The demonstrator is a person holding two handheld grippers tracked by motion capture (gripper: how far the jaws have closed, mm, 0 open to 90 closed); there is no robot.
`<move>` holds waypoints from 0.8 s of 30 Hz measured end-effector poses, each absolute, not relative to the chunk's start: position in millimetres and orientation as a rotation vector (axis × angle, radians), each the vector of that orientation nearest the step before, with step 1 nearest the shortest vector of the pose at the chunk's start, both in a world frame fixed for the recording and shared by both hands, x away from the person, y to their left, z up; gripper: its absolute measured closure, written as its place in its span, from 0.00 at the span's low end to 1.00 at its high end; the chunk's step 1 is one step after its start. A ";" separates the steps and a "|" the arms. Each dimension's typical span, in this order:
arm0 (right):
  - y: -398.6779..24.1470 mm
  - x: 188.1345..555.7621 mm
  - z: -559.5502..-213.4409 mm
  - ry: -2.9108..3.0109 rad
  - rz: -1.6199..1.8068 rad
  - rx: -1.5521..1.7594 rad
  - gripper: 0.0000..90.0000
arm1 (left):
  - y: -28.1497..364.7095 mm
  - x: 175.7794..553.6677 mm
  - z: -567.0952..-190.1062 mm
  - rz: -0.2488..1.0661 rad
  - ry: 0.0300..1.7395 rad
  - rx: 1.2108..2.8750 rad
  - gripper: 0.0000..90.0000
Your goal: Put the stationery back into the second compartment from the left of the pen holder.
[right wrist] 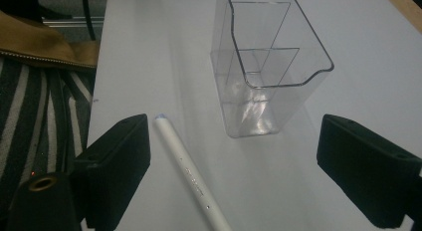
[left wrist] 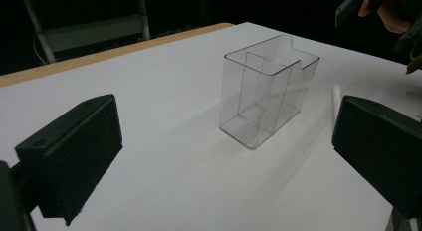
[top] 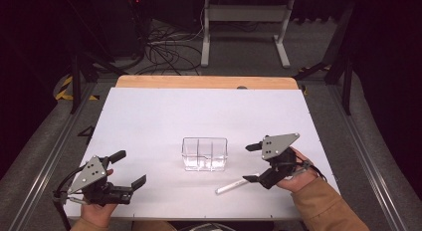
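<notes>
The white pen (right wrist: 190,174) lies flat on the table (top: 149,121) just beside the clear organizer (top: 204,154), between the right gripper's (top: 255,163) wide, empty fingers (right wrist: 117,169), apparently untouched, so centre them across its barrel before closing.

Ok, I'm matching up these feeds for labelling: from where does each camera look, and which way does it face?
High view: above the person's edge, facing forward and down on the white table; both hands show, left claw and right claw.
Left gripper view: rides the left claw, looking across the table at the clear organizer; its own jaws stand apart.
Right gripper view: rides the right claw, looking down at the white pen and organizer; a brown sleeve shows.
All three share the organizer.
</notes>
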State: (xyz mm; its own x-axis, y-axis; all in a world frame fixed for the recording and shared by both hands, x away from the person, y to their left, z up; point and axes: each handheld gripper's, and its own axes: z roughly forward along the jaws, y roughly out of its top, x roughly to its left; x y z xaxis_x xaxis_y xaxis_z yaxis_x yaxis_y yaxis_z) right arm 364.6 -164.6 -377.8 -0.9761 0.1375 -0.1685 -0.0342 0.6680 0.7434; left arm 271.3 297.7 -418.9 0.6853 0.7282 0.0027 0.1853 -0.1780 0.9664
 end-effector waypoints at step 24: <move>-141.6 370.2 -402.6 2.859 0.918 0.058 0.31 | 296.8 271.7 -419.5 0.585 0.745 1.721 0.00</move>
State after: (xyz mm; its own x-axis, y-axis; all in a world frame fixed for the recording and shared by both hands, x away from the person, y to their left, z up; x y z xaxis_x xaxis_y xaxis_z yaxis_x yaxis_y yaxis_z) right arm 370.2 -141.6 -402.6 -0.9897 0.0789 -0.1196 -0.0055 0.8133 0.5819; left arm 271.7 296.8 -419.5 0.6784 0.7346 0.0109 0.1842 -0.1845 0.9654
